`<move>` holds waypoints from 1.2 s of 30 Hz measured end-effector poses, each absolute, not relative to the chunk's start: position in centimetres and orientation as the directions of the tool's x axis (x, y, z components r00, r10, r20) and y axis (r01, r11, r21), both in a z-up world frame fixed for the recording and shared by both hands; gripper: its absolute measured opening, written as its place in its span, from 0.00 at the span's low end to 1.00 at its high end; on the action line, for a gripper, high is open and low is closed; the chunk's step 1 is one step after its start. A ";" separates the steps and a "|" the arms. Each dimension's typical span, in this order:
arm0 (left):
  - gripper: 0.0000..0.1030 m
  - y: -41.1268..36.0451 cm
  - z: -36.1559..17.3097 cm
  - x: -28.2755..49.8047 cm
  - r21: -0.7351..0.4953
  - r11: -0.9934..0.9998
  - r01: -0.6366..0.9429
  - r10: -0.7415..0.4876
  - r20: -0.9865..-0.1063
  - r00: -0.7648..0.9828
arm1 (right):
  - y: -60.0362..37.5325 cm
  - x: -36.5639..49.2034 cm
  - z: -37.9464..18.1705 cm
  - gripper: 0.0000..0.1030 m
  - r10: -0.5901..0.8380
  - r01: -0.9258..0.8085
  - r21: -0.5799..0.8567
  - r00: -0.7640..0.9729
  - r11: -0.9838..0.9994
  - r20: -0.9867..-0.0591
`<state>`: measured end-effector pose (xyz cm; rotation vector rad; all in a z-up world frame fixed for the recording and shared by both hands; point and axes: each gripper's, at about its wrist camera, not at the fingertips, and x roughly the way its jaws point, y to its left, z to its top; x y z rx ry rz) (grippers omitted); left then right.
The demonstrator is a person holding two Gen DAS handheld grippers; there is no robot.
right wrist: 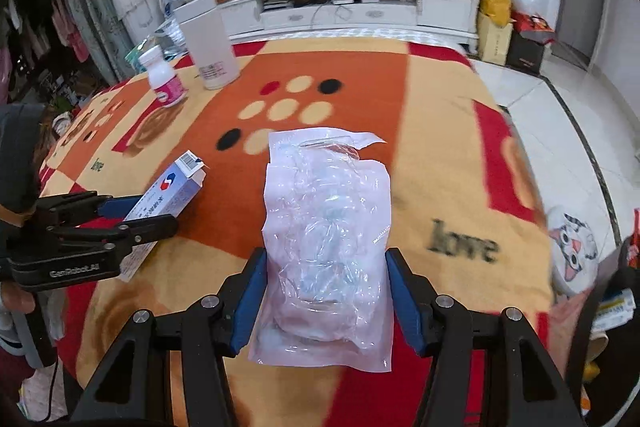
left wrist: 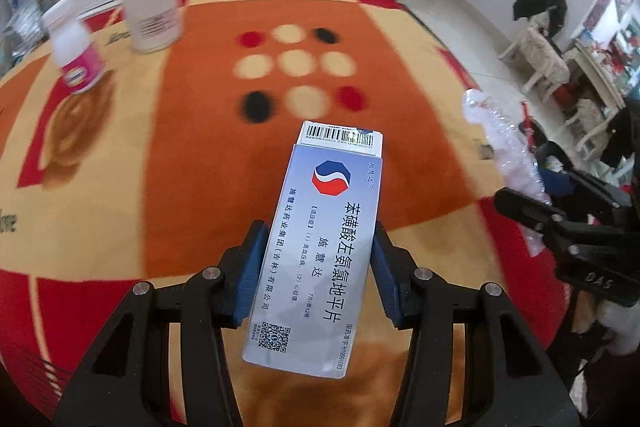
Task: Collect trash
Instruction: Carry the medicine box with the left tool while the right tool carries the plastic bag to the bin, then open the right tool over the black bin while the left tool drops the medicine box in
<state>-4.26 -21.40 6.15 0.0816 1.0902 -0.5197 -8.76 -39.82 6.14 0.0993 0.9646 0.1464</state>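
Box (left wrist: 320,247), light and stiff, is clamped by its long edges in left tool (left wrist: 318,263); soft, slippery bag (right wrist: 326,247) is pinched by right tool (right wrist: 326,291).

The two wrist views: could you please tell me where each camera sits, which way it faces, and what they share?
Left wrist: sits behind the left claw, angled down at the patterned blanket; its fingers clamp a medicine box; the right claw shows at the right edge.
Right wrist: sits behind the right claw, same slant; its fingers grip a plastic bag; the left claw shows at the left.
Shared: blanket, pink-labelled bottle, tall white container, white cabinet.
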 end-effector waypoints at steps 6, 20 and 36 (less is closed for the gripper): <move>0.47 -28.2 6.8 -5.5 -0.231 0.828 0.511 -0.430 -0.846 0.315 | -45.2 -11.4 6.6 0.55 0.111 0.002 0.137 0.583 0.991 -0.805; 0.47 -43.4 8.1 -8.6 -0.308 0.694 0.651 -0.546 -0.814 0.197 | -58.5 -17.9 6.3 0.55 -0.046 0.241 0.119 0.584 0.963 -0.811; 0.47 -55.4 6.3 -10.1 -0.404 0.624 0.669 -0.593 -0.803 0.068 | -68.9 -22.0 3.1 0.59 -0.127 0.438 0.125 0.503 0.890 -0.855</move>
